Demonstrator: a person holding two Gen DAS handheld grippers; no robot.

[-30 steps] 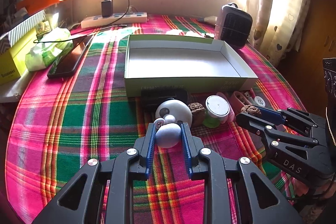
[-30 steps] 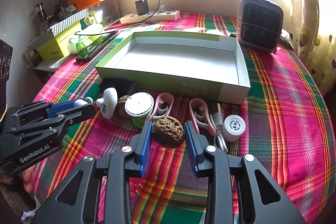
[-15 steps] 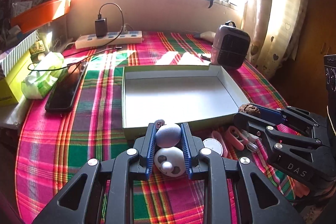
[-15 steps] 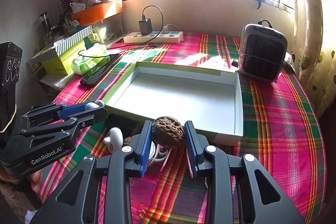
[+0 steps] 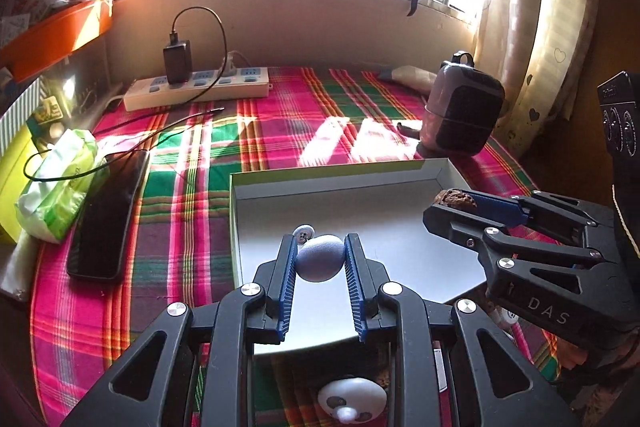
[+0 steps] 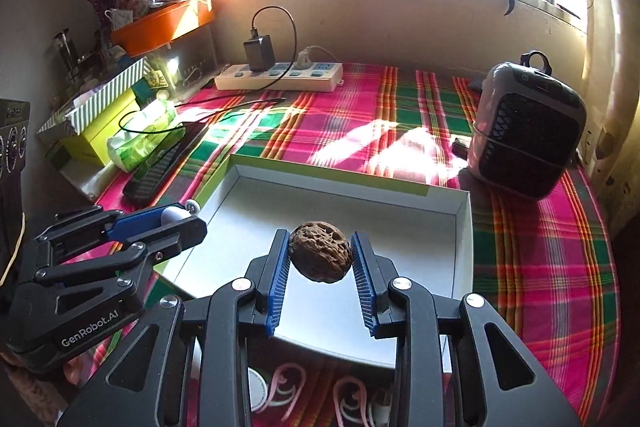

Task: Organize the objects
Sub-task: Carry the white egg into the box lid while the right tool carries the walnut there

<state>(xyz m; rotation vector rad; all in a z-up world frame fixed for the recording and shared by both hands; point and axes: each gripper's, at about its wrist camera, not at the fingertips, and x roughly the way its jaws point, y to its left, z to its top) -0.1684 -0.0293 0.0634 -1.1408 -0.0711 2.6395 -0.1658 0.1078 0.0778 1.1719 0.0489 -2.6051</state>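
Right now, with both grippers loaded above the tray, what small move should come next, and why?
Probably lower both a little and then open them. The left gripper is shut on the pale blue ball and the right gripper on the walnut; both hang above the bare floor of the shallow box, so a short descent would limit rolling.

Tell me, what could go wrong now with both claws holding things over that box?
The round pale blue ball and the wrinkled brown walnut are pinched only near the fingertips; either might slip. Released from this height, the ball could roll or bounce over the low wall of the shallow white cardboard tray.
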